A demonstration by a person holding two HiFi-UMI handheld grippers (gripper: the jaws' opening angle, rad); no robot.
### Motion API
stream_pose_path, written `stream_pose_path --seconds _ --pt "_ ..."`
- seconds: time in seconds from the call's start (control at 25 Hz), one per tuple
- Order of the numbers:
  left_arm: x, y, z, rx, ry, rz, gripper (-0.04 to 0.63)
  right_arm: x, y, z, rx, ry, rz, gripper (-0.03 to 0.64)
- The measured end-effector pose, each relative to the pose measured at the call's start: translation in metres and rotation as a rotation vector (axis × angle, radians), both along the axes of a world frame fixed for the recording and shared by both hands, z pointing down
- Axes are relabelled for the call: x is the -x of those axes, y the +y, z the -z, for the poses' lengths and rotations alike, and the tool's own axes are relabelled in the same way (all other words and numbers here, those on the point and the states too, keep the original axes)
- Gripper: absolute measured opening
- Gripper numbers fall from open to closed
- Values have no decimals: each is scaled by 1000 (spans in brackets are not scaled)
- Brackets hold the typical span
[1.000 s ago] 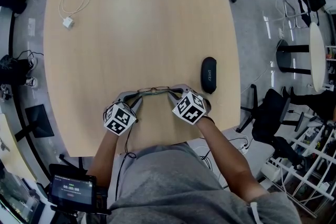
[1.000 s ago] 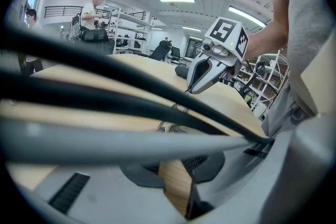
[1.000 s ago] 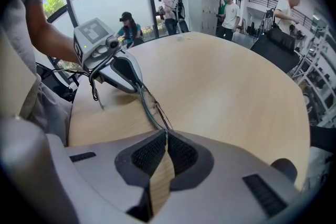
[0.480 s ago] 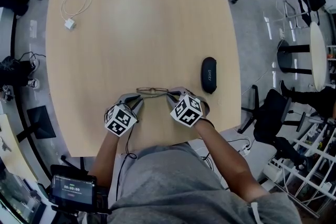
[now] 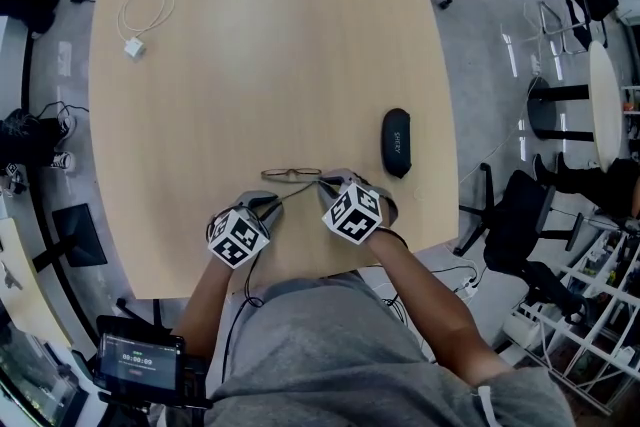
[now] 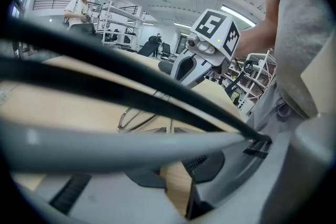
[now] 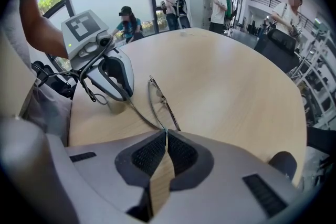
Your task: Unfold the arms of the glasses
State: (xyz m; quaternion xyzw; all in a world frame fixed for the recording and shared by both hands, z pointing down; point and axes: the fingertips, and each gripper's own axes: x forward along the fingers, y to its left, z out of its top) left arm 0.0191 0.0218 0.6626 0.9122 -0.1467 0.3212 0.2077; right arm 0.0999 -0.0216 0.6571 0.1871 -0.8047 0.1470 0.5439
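The glasses (image 5: pixel 291 174) lie on the pale wooden worktop (image 5: pixel 270 65), just left of the dark glasses case (image 5: pixel 397 142) as the head view shows it and slightly nearer the person than the case. They are thin wire-rimmed glasses, lying with the front across the worktop. The right gripper (image 7: pixel 166 132) stands between the case and the glasses, tilted steeply down. Its fingers are clenched on the end of the frame that faces the case, and the ribbed pads meet on the thin metal there. From that end one temple arm (image 7: pixel 143 114) runs out at an angle, away from the case and towards the person, clear of the front of the frame. The left gripper (image 5: pixel 270 203) is on the far side of the glasses from the case and closer to the worktop's near edge. Its fingers are pinched on the far tip of that arm, which shows as a thin line between the pads in the left gripper view. Its own dark cables cross that view in front of the fingers. Far from the case, near the opposite back corner of the worktop, lies a white charger (image 5: pixel 131 45) with its looped cable.
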Motion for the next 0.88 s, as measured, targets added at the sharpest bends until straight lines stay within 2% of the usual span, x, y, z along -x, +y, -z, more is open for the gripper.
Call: stream_pose_path --seconds 0.52,0.88 --pt "-30 41 -3 9 -11 -116 34 2 10 -5 32 6 -1 12" --pt "-39 51 -1 8 -2 -152 34 8 15 -5 49 3 -22 12"
